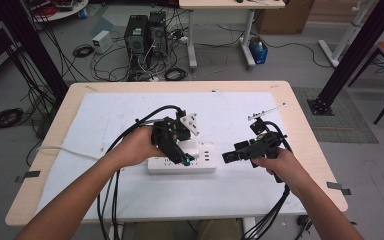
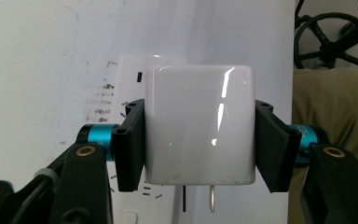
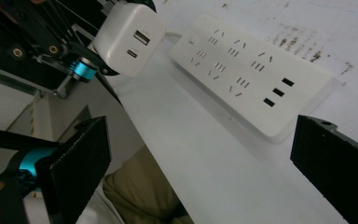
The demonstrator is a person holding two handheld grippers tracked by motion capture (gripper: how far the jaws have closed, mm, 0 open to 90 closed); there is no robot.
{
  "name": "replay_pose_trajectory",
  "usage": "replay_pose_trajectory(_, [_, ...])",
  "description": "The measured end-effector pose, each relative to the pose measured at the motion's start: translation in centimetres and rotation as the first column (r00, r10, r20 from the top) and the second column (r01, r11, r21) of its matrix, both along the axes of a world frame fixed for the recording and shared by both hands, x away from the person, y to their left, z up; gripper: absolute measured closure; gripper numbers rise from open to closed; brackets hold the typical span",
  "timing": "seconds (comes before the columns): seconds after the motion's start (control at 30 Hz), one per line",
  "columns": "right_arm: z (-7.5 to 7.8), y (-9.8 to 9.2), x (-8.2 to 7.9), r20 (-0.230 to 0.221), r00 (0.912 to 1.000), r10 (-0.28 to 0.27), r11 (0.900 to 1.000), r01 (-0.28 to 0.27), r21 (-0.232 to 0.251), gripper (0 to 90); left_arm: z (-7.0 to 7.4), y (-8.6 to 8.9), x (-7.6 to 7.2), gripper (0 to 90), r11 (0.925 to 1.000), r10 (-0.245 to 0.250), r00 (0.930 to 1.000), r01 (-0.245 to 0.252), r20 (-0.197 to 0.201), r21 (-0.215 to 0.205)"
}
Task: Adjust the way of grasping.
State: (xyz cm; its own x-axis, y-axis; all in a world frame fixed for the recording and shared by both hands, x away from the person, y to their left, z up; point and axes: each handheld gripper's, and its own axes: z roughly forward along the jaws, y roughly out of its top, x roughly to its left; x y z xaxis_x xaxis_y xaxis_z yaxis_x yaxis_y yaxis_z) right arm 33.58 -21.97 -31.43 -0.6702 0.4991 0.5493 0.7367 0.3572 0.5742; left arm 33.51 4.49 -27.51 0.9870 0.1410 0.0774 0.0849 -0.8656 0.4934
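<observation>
Plugging-in looks like the step in hand: left tool [image 1: 179,145] is clamped on a white charger [image 2: 199,130], prongs down, just above the power strip [image 1: 182,164] near the surface's [image 1: 280,190] middle. Next, line prongs with a socket and press. Right tool [image 1: 240,152] waits, jaws apart, holding nothing.

The left gripper [image 1: 180,150] covers part of the power strip [image 1: 200,164]; the charger's [image 2: 199,123] 2 prongs are cut off by the frame edge.

left gripper [image 1: 182,152] over power strip [image 1: 182,164] | right gripper [image 1: 240,152] beside it
</observation>
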Motion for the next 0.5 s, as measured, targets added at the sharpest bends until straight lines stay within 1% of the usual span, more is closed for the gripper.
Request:
replay_pose_trajectory(0.1, [-0.2, 0.1, 0.0, -0.024, 0.9997, -0.001, 0.999, 0.002, 0.042, 4.5, 0.0, -0.3, 0.0, 42.5, 0.9999, -0.008, 0.9999, 0.008, 0.008, -0.010])
replay_pose_trajectory(0.13, [-0.2, 0.1, 0.1, -0.037, 0.9993, -0.007, 0.998, 0.009, 0.066, 4.5, 0.0, -0.4, -0.1, 42.5, 0.9999, -0.010, 0.9999, 0.010, 0.012, -0.011])
replay_pose_trajectory(0.2, [-0.4, 0.3, 0.2, -0.076, 0.9970, -0.010, 0.994, 0.018, 0.105, 4.5, 0.0, -0.7, -0.1, 42.5, 0.9998, -0.019, 0.9997, 0.019, 0.016, -0.012])
replay_pose_trajectory(0.27, [-0.6, 0.5, 0.3, -0.100, 0.9950, -0.008, 0.990, 0.021, 0.138, 4.5, 0.0, -0.9, -0.2, 42.5, 0.9997, -0.021, 0.9996, 0.021, 0.021, -0.011])
replay_pose_trajectory(0.3, [-0.7, 0.6, 0.3, -0.125, 0.9920, -0.014, 0.987, 0.034, 0.157, 4.5, 0.0, -1.1, -0.2, 42.5, 0.9997, -0.022, 0.9995, 0.023, 0.020, -0.011])
replay_pose_trajectory(0.33, [-0.7, 0.6, 0.3, -0.125, 0.9920, -0.014, 0.987, 0.034, 0.157, 4.5, 0.0, -1.1, -0.2, 42.5, 0.9997, -0.022, 0.9995, 0.023, 0.020, -0.011])
replay_pose_trajectory(0.37, [-1.1, 0.8, 0.5, -0.173, 0.9848, -0.016, 0.977, 0.052, 0.209, 4.5, 0.0, -1.4, -0.2, 42.5, 0.9994, -0.032, 0.9992, 0.032, 0.026, -0.011])
replay_pose_trajectory(0.5, [-1.5, 1.4, 0.7, -0.222, 0.9749, -0.017, 0.966, 0.073, 0.247, 4.5, 0.0, -1.8, -0.2, 42.5, 0.9992, -0.039, 0.9988, 0.039, 0.028, -0.012])
